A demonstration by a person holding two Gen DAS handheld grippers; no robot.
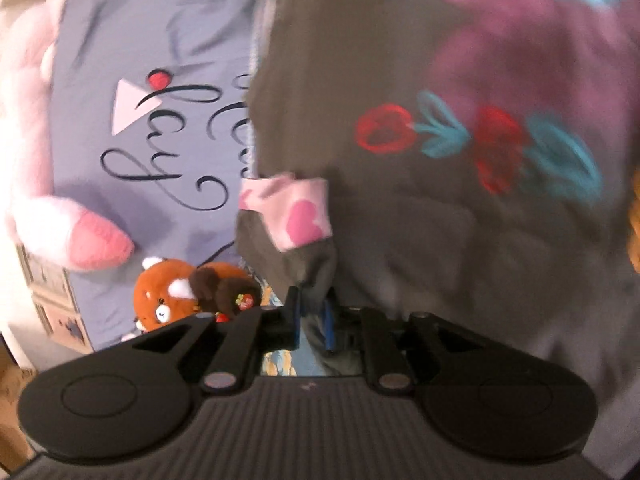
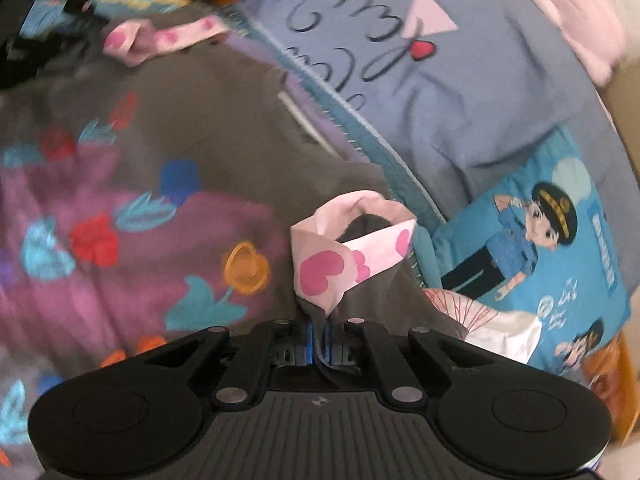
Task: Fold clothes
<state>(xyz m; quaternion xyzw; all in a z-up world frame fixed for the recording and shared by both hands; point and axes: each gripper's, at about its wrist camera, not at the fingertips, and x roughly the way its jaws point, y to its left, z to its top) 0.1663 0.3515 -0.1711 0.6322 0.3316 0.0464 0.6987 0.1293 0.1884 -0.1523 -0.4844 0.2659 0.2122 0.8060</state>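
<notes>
Left tongs (image 1: 314,316) pinched shut on grey sleeve fabric low in the frame's centre, just below a pink heart-print cuff (image 1: 298,212). Right tongs (image 2: 319,340) likewise clamped on the grey garment (image 2: 224,120) beneath its other heart cuff (image 2: 340,256). Garment with flower print spread over a blue bedsheet (image 1: 160,32), filling centre and right of left view. Plush toy (image 1: 188,292) at lower left; blue cartoon pillow (image 2: 560,240) at right of right view.

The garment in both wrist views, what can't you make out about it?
- Left wrist: garment is motion-blurred; its right part runs off the edge.
- Left wrist: script on the blue bedding is partly covered by it.
- Right wrist: gripper body hides the fabric below its cuff.
</notes>
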